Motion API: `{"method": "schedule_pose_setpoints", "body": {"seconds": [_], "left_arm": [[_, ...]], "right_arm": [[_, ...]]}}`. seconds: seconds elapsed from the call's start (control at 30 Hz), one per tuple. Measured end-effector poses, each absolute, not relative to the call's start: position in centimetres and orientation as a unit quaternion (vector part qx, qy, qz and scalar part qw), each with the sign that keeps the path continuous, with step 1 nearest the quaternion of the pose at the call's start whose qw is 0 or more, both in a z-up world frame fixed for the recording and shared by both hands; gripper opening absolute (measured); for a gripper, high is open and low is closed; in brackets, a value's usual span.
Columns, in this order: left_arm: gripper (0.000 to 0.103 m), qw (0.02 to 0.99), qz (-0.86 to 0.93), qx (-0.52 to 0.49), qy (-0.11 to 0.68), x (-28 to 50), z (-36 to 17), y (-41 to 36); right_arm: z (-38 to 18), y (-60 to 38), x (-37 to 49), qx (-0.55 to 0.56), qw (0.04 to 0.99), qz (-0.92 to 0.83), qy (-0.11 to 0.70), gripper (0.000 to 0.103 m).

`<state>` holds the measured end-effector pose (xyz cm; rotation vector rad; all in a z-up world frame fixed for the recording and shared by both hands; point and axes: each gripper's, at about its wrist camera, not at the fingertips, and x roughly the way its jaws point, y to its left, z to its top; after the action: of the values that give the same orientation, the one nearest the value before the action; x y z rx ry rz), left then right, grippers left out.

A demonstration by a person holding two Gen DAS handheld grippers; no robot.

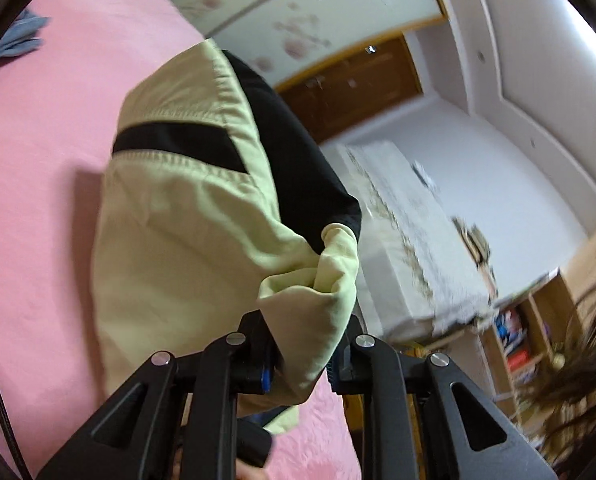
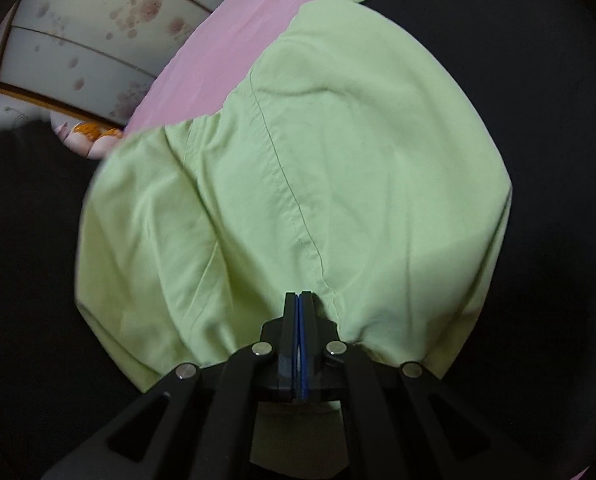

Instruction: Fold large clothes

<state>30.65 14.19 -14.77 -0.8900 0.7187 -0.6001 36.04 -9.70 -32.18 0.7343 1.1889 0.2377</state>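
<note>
While the left gripper pinches a bunched fold of the green-and-black garment above the pink bedsheet, cloth hangs from its narrow jaws. Right gripper, jaws fully together, clamps the garment's near green edge.

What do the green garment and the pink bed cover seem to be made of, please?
Garment: likely a thin woven cotton or cotton blend, matte, with topstitched seams and soft creases; the black panels look similar. Bed cover: soft matte cloth, its fibre unclear, with a faint quilted texture near the lower edge.
</note>
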Motion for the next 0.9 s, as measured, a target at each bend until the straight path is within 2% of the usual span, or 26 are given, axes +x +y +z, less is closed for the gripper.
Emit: {"method": "schedule_pose_setpoints", "body": {"seconds": [0.37, 0.73, 0.9], "left_arm": [[0.017, 0.777, -0.353, -0.351, 0.386, 30.4, -14.8, 0.6], [0.017, 0.759, -0.340, -0.275, 0.483, 30.7, -19.3, -8.3], [0.017, 0.753, -0.334, -0.223, 0.522, 31.1, -21.1, -11.2]], "right_arm": [[-33.4, -19.8, 35.3, 0.431, 0.678, 0.199, 0.561, 0.000], [-32.2, -37.2, 37.4, 0.467, 0.693, 0.139, 0.531, 0.000], [-31.1, -42.1, 40.7, 0.469, 0.706, 0.137, 0.513, 0.005]]}}
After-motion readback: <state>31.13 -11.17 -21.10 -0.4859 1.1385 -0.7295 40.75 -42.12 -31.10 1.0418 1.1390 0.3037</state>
